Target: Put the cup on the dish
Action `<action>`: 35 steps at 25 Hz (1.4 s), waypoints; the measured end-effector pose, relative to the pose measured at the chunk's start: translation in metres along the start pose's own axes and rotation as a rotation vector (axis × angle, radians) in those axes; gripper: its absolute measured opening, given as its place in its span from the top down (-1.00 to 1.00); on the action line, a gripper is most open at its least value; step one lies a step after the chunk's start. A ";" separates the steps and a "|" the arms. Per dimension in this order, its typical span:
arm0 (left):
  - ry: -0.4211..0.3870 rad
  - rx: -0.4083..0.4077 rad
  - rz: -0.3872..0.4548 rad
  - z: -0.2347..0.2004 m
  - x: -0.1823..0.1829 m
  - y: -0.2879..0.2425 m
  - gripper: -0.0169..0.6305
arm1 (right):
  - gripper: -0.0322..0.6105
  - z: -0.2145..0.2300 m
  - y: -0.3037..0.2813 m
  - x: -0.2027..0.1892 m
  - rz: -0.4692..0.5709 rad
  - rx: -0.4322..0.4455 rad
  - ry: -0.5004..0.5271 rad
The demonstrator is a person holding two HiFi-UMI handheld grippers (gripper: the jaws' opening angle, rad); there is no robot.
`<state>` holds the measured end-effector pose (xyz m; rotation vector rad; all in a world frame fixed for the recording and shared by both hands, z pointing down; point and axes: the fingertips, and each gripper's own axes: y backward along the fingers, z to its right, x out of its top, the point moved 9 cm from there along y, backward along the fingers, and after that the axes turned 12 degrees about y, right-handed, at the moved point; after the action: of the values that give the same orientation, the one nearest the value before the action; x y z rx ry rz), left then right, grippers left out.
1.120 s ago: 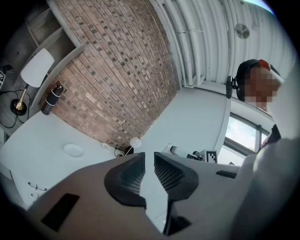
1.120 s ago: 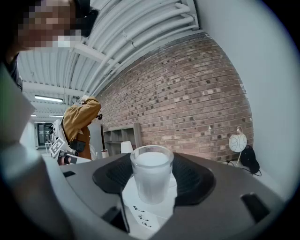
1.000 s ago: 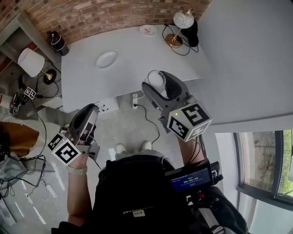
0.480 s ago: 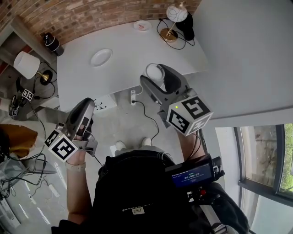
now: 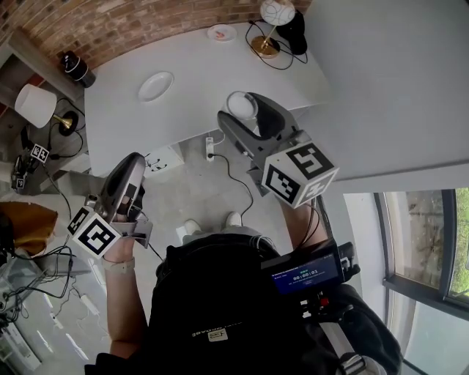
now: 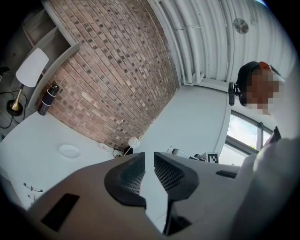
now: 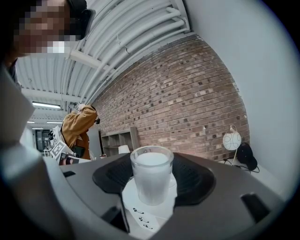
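Observation:
A frosted glass cup stands upright between the jaws of my right gripper, which is shut on it. In the head view the cup and right gripper hang over the near edge of the white table. The white dish lies on the table, to the left of the cup and farther away. My left gripper is held low at the left, off the table, shut with nothing in it. The left gripper view shows the dish far off beyond the left gripper.
A small pink-patterned dish and a globe lamp stand at the table's far edge. A dark flask sits at its left corner. A white-shaded lamp and cables lie at left. A person in a brown jacket stands behind.
The table, dish and both grippers have drifted up and left in the head view. The right gripper still holds the cup; the left gripper stays shut.

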<state>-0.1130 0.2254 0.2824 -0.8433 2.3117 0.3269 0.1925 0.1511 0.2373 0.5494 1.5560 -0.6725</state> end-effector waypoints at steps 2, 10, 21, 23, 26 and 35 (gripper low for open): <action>0.001 0.006 0.012 0.000 0.001 0.002 0.76 | 0.08 0.001 -0.002 0.000 0.000 0.006 -0.003; 0.010 0.005 0.011 -0.002 -0.002 -0.004 0.76 | 0.08 0.008 -0.002 -0.001 0.004 0.006 -0.022; 0.010 0.009 0.007 -0.003 -0.004 -0.005 0.76 | 0.08 0.009 -0.001 -0.004 0.019 0.008 -0.049; 0.010 0.012 0.007 -0.003 -0.005 -0.005 0.76 | 0.08 0.009 -0.002 -0.003 0.022 0.011 -0.050; 0.013 0.016 0.010 -0.002 -0.006 -0.006 0.76 | 0.08 0.009 -0.002 -0.002 0.009 0.014 -0.027; 0.011 0.037 0.042 0.016 -0.029 -0.024 0.76 | 0.08 0.033 0.015 -0.002 -0.010 0.049 0.030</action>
<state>-0.0724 0.2279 0.2888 -0.7806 2.3407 0.2972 0.2263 0.1389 0.2363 0.5914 1.5742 -0.7146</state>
